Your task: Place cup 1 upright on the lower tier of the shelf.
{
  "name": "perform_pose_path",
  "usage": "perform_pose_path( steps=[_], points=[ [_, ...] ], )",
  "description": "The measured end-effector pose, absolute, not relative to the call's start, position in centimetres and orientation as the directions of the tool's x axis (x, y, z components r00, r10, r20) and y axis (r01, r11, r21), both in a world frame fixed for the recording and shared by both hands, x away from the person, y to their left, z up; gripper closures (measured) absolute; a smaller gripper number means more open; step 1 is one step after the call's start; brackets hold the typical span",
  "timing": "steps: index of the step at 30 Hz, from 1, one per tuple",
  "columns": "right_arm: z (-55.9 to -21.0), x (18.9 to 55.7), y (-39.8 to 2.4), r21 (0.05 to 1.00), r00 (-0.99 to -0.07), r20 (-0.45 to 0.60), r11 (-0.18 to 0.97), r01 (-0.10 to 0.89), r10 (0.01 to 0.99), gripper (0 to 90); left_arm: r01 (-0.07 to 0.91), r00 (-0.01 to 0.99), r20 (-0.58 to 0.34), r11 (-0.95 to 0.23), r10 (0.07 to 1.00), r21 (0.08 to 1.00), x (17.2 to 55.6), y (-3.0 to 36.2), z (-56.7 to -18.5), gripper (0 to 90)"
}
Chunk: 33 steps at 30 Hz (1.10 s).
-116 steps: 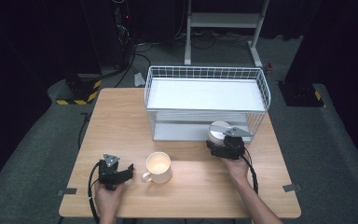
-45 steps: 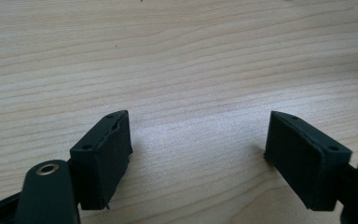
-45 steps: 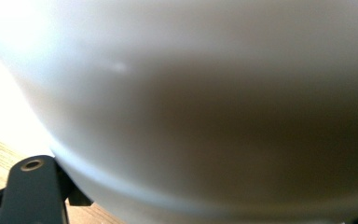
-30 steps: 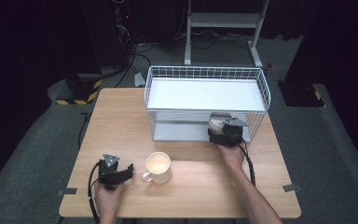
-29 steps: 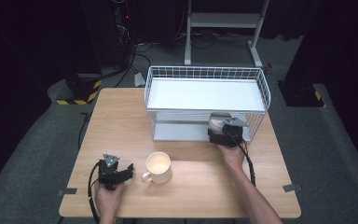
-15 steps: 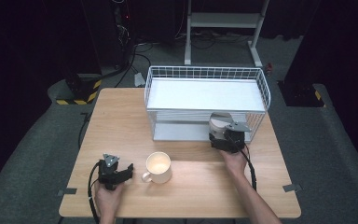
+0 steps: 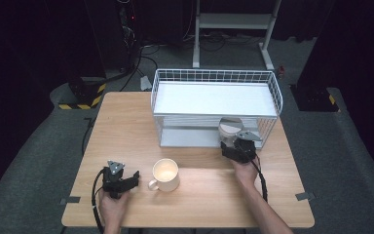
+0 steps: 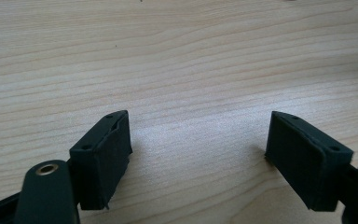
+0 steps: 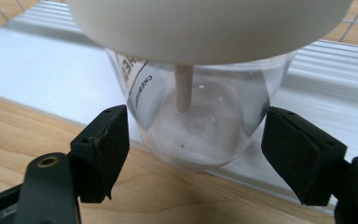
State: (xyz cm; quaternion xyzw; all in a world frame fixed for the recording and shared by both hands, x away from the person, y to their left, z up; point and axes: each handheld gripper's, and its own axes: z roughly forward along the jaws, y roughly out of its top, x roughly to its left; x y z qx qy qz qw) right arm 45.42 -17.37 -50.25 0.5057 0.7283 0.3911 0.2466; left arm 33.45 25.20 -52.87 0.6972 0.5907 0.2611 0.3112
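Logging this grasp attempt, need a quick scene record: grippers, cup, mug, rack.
right gripper: jaws either side of the clear cup, just been closing; slight gap at the pads, no firm press visible
clear cup: white lid, stick inside, at the front edge of the wire rack lower shelf
left gripper: open, nothing between the jaws, over bare table
mug: upright on the table, between the hands, untouched

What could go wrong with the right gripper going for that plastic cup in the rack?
The right gripper's jaws have just been closing with the cup between them, low on its thin clear wall; a hard squeeze could buckle it or pop the lid. The cup stands at the shelf's front edge, so a nudge might tip it.
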Motion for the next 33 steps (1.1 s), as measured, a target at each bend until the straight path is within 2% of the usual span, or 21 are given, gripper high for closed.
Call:
perform_pose_path(
  steps=[10,33],
  points=[
    [-50.2,46.2,-16.9,0.812,-0.336,0.041,0.164,0.56,0.941,22.4,0.661,0.166,-0.003,-0.109,0.986,0.743,33.5,25.2,-52.9,22.0],
    [-51.3,47.4,-17.5,0.803,-0.288,0.078,0.111,0.586,0.954,32.9,0.66,0.167,0.005,-0.115,0.986,0.742,33.5,25.2,-52.9,21.7]
  ],
)
